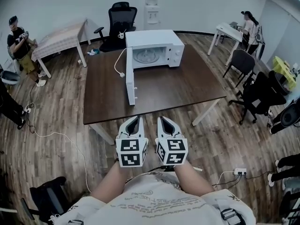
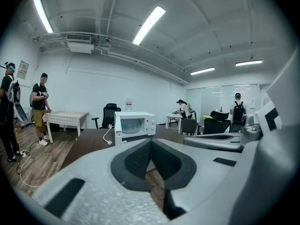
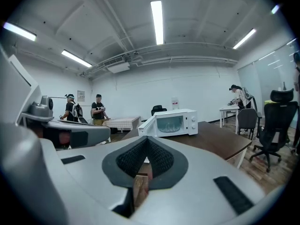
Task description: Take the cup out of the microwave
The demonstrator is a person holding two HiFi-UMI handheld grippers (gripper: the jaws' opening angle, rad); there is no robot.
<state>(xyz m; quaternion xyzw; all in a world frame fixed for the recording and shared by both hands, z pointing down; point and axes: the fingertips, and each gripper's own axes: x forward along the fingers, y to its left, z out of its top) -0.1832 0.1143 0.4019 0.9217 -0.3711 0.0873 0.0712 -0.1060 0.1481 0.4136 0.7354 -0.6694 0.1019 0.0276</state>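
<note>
Hovering side by side just off the near edge of the worktop point(image 1: 168, 86), the left hand-held gripper point(image 1: 136, 120) and the right hand-held gripper point(image 1: 162, 120) hang close together over the wooden floor point(image 1: 61, 121). Both point across the dark top toward the microwave point(image 1: 154, 38).

In the left gripper view, the left hand-held gripper point(image 2: 150, 142) has its black pads point(image 2: 135, 161) pressed together at the tips, and nothing is pinched there. The right gripper view shows the same of the right hand-held gripper point(image 3: 146, 139): its pads point(image 3: 133, 159) meet at the tips and grip nothing.

The white microwave stands at the far edge of the worktop, about midway along it. Its door point(image 1: 130, 78) hangs open on the oven's left side, swung out toward the near edge.

The cup point(image 1: 146, 56) lies inside the open cavity and shows only as a pale, glassy shape. Its outline is too faint to say more. It is well apart from both hand-held grippers, with the whole depth of the worktop between. From the head view it sits roughly in line with the gap between the two. It appears a little left of the tips in the left gripper view point(image 2: 132, 125) and a little right of them in the right gripper view point(image 3: 169, 124).

A white cable point(image 1: 117, 63) trails from the microwave's left side onto the worktop beside the door.
</note>
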